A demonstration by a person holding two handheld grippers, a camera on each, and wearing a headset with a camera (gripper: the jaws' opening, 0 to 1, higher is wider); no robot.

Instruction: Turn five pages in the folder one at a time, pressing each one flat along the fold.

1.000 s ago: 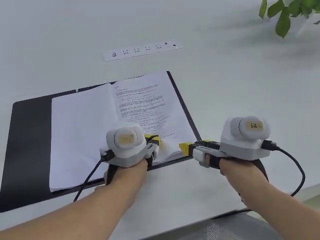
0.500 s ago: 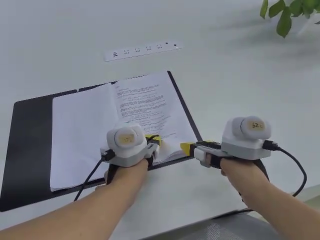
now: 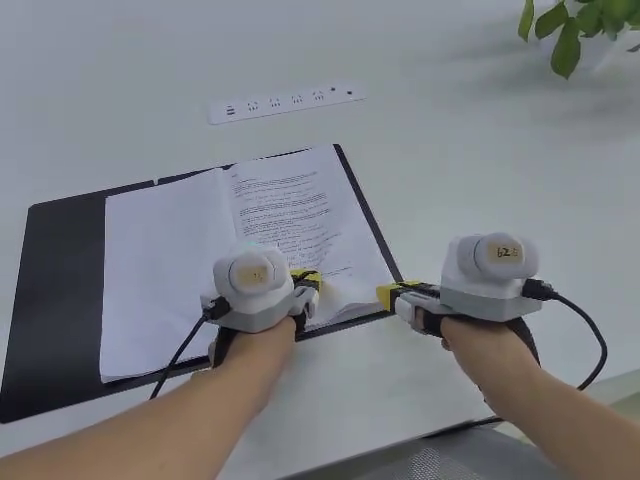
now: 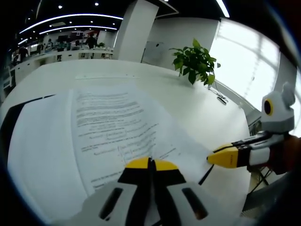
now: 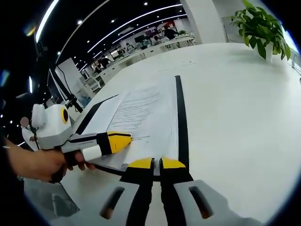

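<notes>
White counter point(image 3: 450, 150) is carrying an open folder point(image 3: 60, 260); I'm holding the left gripper point(image 3: 305, 282) over its printed page point(image 3: 290, 215), the right gripper point(image 3: 386, 294) beside its corner, both pairs of fingers point(image 4: 138, 164) pressed together.

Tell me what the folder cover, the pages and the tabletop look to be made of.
The folder cover is black, matte, thin and flat: probably plastic or coated card, though the look leaves that open. The pages are white matte paper, one with printed text, and they bow slightly at the near edge. The tabletop is white and smooth with a faint sheen, likely laminate, not certain.
</notes>
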